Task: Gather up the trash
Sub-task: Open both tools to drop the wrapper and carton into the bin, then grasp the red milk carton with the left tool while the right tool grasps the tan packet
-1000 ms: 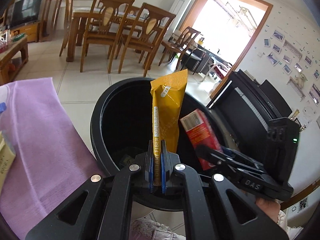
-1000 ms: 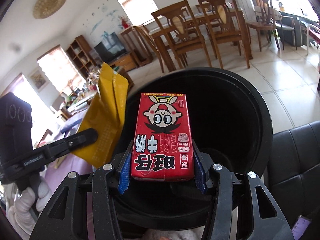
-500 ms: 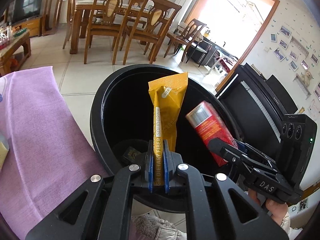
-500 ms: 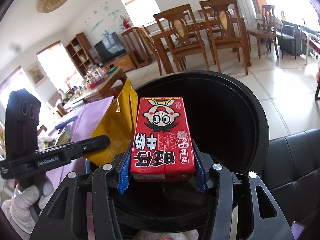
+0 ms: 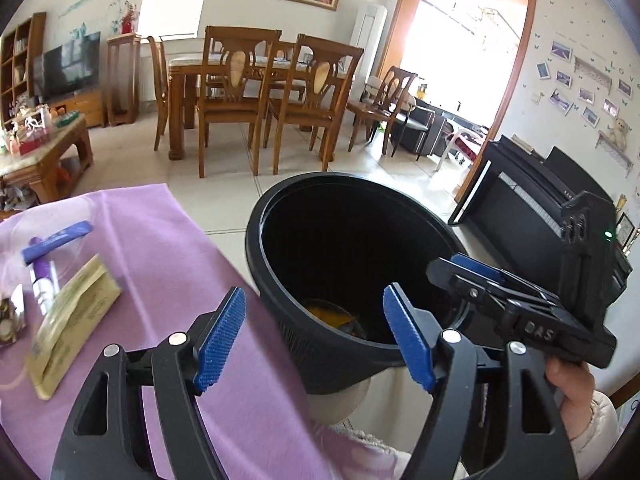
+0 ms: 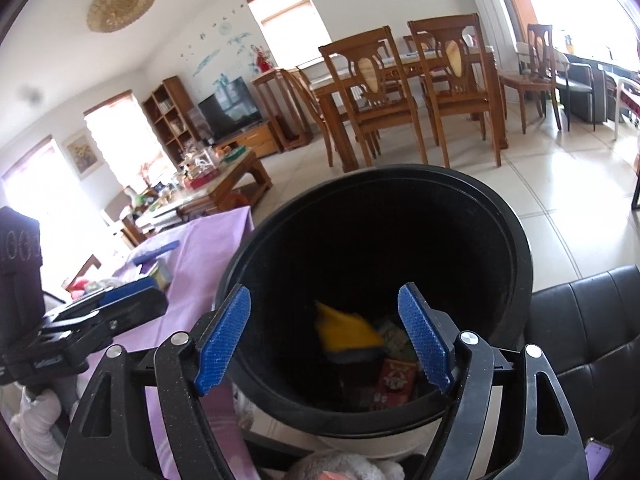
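Observation:
A black trash bin (image 5: 256, 248) stands beside a table with a purple cloth (image 5: 160, 248). My left gripper (image 5: 310, 334) is open and empty at the bin's near rim. My right gripper (image 6: 324, 338) is open and empty over the bin (image 6: 516, 240). The yellow wrapper (image 6: 344, 330) and the red carton (image 6: 394, 378) lie at the bottom of the bin; the wrapper shows in the left wrist view (image 5: 326, 314). My right gripper also shows in the left wrist view (image 5: 472, 276), and my left gripper in the right wrist view (image 6: 132, 300).
On the cloth lie a beige packet (image 5: 68, 320), a blue wrapper (image 5: 56, 240) and a purple pen (image 5: 42, 280). A black leather seat (image 6: 592, 320) is to the right of the bin. Wooden dining chairs (image 5: 240, 100) and a piano (image 5: 532, 200) stand beyond.
Both grippers opened. The yellow wrapper left my left gripper and the red carton left my right gripper; both now lie in the bin. The left gripper swung left toward the table.

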Motion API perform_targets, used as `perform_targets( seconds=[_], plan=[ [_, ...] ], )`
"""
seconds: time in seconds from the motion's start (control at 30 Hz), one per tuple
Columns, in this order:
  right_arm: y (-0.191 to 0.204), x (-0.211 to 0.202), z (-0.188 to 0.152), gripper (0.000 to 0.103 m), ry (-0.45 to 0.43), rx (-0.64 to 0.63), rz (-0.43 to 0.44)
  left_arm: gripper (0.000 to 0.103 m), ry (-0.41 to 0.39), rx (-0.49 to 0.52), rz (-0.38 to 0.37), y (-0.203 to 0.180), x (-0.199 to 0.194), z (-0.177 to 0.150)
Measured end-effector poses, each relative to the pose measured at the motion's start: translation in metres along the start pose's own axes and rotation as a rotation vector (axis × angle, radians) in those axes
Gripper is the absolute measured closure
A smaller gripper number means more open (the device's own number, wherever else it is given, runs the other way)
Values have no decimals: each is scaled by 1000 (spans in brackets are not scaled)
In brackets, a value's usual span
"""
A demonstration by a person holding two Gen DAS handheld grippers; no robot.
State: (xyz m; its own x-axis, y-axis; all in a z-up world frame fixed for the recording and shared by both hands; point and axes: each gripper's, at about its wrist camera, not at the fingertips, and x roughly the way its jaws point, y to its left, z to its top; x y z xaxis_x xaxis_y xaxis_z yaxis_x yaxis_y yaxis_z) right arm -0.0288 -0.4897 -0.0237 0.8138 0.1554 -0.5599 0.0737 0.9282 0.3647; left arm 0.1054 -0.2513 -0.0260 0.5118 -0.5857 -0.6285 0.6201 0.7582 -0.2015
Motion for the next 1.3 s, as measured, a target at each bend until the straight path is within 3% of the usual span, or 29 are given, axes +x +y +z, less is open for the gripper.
perform_targets(
  seconds=[0.2, 0.4, 0.53, 0.63, 0.77, 0.93, 1.03, 1.13, 1.3],
  plan=[
    [51, 8, 1, 24, 17, -51, 47, 27, -38, -50, 12, 29, -39, -15],
    [118, 32, -1, 24, 65, -127, 109, 27, -104, -165, 107, 93, -87, -29],
    [164, 52, -4, 24, 99, -167, 149, 27, -157, -311, 218, 168, -130, -47],
    [199, 69, -8, 24, 125, -198, 181, 27, -191, -430, 353, 228, -164, -59],
    [237, 92, -13, 24, 159, -225, 205, 27, -172, -562, 520, 304, -192, -74],
    [262, 124, -22, 24, 221, -227, 192, 27, -61, -641, 518, 362, -178, -75],
    [266, 143, -23, 25, 253, -207, 172, 27, 5, -645, 486, 375, -161, -73],
    [262, 158, -24, 24, 276, -179, 161, 26, 15, -650, 437, 372, -157, -79],
    [254, 171, -26, 25, 309, -151, 162, 23, 41, -624, 461, 375, -149, -76]
  ],
)
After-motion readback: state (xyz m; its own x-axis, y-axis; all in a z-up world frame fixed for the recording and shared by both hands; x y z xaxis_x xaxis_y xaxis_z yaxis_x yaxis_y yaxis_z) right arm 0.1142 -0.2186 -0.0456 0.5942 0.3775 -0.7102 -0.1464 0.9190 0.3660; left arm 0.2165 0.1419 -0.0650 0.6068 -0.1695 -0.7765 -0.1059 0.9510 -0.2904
